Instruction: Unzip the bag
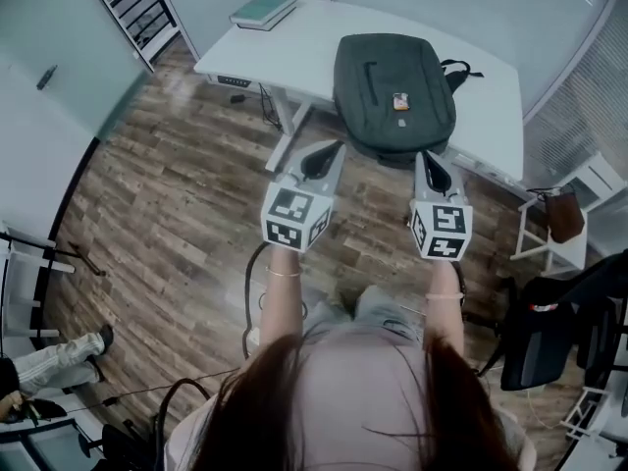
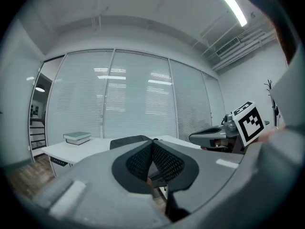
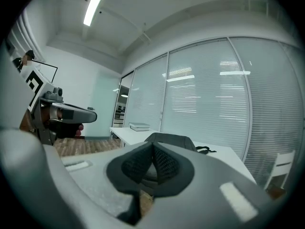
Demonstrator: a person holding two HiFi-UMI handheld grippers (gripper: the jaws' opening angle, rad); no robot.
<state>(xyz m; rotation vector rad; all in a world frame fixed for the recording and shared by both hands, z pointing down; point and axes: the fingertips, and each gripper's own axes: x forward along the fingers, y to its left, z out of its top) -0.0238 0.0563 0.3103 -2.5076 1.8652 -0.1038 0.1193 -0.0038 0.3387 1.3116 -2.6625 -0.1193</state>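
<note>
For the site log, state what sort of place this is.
Most likely an office: a white desk carrying a backpack and books, glass walls hung with blinds, and a black office chair on wood-look flooring.

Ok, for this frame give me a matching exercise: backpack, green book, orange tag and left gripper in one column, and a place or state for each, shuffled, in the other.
Column one:
1. backpack
2. green book
3. orange tag
4. left gripper

Column two:
A. jaws together, nothing between them
B. on top of the backpack
C. at the far left corner of the table, as the head view shows it
D. dark grey, lying flat on the table

Pairs: 1-D, 2-C, 3-B, 4-A.
</note>
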